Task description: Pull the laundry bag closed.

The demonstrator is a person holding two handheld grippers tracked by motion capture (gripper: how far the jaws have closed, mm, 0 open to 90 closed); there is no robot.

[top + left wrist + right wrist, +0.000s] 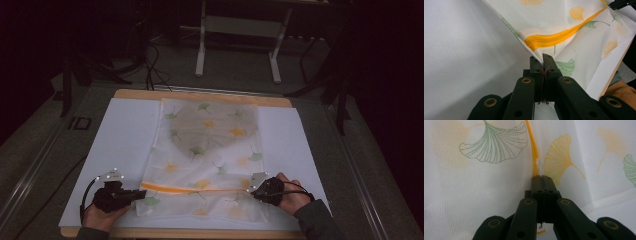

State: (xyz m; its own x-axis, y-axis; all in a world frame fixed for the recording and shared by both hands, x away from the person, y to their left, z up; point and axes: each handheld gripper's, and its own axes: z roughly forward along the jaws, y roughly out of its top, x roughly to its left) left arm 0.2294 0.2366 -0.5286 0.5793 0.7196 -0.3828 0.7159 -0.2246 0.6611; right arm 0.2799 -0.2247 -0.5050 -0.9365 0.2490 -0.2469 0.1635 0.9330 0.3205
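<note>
High view: leaf-print mesh bag lies flat on white sheet over the worktop. Left tongs pinch the bag's near-left corner by the orange zipper; right tongs clamp the zipper's other end.

A wooden table carries a white sheet, with a leaf-printed mesh bag lying on it.

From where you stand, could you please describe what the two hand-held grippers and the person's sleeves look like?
Both the left gripper and the right gripper are black, each topped by a grey three-cornered plate with white dots. Their fingers are black bars with brass-coloured rivets. A black cable trails from each. The sleeve at the right is dark grey.
</note>
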